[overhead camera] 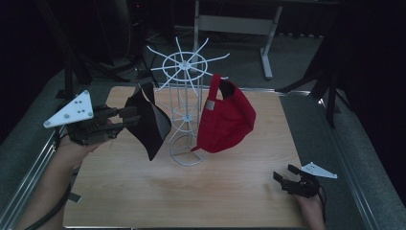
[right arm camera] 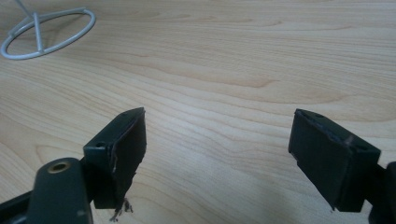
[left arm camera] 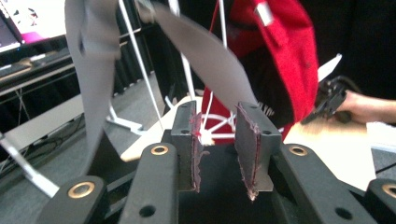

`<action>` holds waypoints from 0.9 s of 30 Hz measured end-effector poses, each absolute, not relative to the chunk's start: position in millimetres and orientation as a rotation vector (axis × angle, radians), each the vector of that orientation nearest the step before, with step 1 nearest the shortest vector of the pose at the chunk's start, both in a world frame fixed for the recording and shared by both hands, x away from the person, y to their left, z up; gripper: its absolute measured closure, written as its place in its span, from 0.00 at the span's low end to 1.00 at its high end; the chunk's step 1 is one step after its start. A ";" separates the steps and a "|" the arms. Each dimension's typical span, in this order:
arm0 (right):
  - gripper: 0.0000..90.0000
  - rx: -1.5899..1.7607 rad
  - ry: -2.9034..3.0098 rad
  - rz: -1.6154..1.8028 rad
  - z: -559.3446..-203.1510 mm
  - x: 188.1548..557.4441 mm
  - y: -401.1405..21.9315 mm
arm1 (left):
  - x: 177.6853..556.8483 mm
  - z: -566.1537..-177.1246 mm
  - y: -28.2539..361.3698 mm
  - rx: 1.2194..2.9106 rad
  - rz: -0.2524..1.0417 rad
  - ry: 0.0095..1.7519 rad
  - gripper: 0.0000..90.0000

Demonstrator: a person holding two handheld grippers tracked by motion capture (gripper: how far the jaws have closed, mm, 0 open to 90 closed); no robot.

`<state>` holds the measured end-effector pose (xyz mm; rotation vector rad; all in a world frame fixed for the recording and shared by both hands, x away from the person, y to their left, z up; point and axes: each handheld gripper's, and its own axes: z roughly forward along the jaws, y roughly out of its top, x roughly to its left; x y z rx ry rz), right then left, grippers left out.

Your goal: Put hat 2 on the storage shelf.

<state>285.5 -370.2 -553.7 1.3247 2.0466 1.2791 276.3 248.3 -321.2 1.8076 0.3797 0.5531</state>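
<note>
A white wire rack (overhead camera: pixel 184 64) stands mid-table, its base ring (right arm camera: pixel 46 32) on the wood. A red cap (overhead camera: pixel 227 120) hangs on the rack's right side and also appears in the left gripper view (left arm camera: pixel 289 51). A black cap (overhead camera: pixel 151 124) hangs at the rack's left side by a spoke; it looks grey up close (left arm camera: pixel 93 70). My left gripper (overhead camera: pixel 136 115) is raised at that cap, open (left arm camera: pixel 219 116), with the cap's brim (left arm camera: pixel 210 60) just above its fingertips and nothing between the pads. My right gripper (overhead camera: pixel 282 173) sits low at the front right, open wide (right arm camera: pixel 219 126) over bare wood.
The wooden table (overhead camera: pixel 191 191) has metal rails along its left and right sides. A desk frame (overhead camera: pixel 268 43) stands behind it on the floor. A lit monitor (left arm camera: pixel 28 23) shows at the upper left of the left gripper view. The right hand (left arm camera: pixel 369 105) rests on the table.
</note>
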 end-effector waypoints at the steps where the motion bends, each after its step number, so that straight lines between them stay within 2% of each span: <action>1: 0.21 1.326 2.047 1.279 -553.7 285.6 -370.3 | 275.9 -325.5 249.4 1.802 0.546 0.387 0.78; 15: 0.21 1.330 2.053 1.269 -554.5 285.6 -369.6 | 263.9 -360.3 262.6 1.788 0.522 0.444 0.78; 27: 0.21 1.332 2.048 1.270 -554.9 286.0 -369.7 | 259.7 -412.8 265.9 1.828 0.481 0.463 0.78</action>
